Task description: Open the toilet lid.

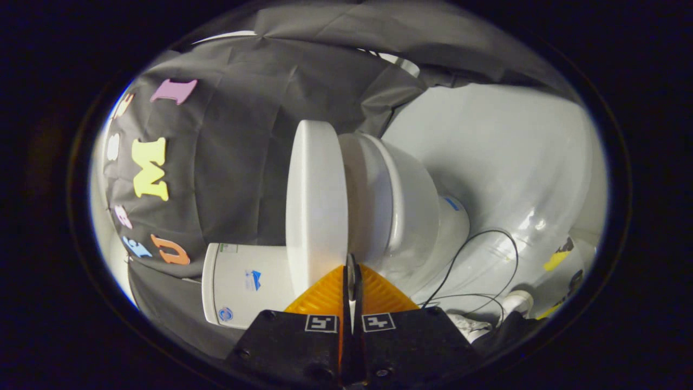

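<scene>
Tank (243, 281) is seen at the left beside the black cloth, with the lid (316, 200) just right of it, edge-on and raised clear of the bowl (411, 216); the view is rolled, so the toilet appears sideways. A wedge of gap is seen between lid and bowl rim, which suggests the lid is part-open or more. The gripper (351, 271) is closed to a thin slit, orange fingers (325, 295) nearly touching, tips at the lid's lower edge where it meets the gap. Whether the lid edge is pinched cannot be told; nothing is clearly held. To finish the step well, the lid should be pushed from its underside toward the tank in an arc about the hinge, with contact kept near the free edge and pressure eased as the tank is neared, so no slam is caused. Further right, a black cable (487, 254) and white pipe (517, 300) lie on the floor (514, 162), best avoided.
</scene>
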Tool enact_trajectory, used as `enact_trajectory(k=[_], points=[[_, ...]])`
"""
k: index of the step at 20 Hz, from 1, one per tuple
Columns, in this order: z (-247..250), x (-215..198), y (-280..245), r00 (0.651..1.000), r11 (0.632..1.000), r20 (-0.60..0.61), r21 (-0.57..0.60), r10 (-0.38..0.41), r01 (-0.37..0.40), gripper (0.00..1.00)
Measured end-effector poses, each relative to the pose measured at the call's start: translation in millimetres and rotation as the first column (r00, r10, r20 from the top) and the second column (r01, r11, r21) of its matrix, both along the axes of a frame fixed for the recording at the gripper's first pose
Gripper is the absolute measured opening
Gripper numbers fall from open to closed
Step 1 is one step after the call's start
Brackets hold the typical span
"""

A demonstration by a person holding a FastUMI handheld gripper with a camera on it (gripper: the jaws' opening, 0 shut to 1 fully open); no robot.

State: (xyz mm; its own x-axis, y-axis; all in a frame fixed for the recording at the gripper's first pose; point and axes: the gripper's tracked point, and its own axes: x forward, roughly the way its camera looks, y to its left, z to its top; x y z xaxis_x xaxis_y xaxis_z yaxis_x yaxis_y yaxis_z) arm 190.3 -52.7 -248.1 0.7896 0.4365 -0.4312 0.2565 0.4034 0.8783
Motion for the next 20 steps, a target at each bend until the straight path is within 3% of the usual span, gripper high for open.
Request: enact_trajectory(k=[6,20], points=[[19.2,0.5,4.1,0.998,0.993,0.058,-0.120,-0.009,0.015,0.04],[69.6,-0.2,25.8,0.990,0.973,0.140,-0.228,0.001,0.031,0.04]])
